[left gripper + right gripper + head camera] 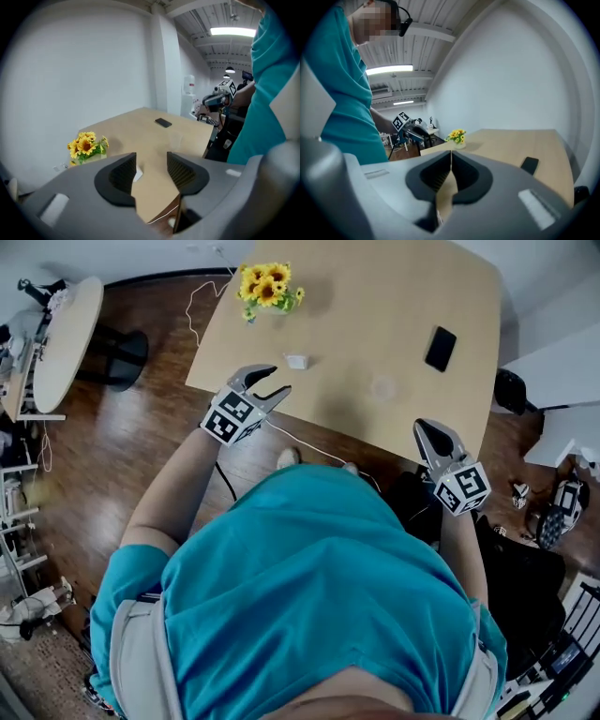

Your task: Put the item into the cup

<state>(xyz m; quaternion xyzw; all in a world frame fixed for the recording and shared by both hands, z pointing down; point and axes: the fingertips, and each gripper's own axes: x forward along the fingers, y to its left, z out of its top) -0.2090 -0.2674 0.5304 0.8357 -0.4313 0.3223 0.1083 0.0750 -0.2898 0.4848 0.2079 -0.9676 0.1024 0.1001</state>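
A small white item (297,361) lies on the tan table (375,296), near its left front edge. To its right stands a clear cup (382,388), faint against the tabletop and also seen in the left gripper view (175,140). My left gripper (278,380) hovers at the table's front edge just short of the item, jaws open with nothing between them (151,161). The item (137,174) peeks out beside the left jaw. My right gripper (427,425) is held at the front edge right of the cup, jaws shut and empty (451,157).
A pot of yellow flowers (267,287) stands at the table's far left corner. A black phone (441,348) lies beyond the cup to the right. A white cable (309,448) trails off the front edge. A round side table (66,338) stands to the left on the wood floor.
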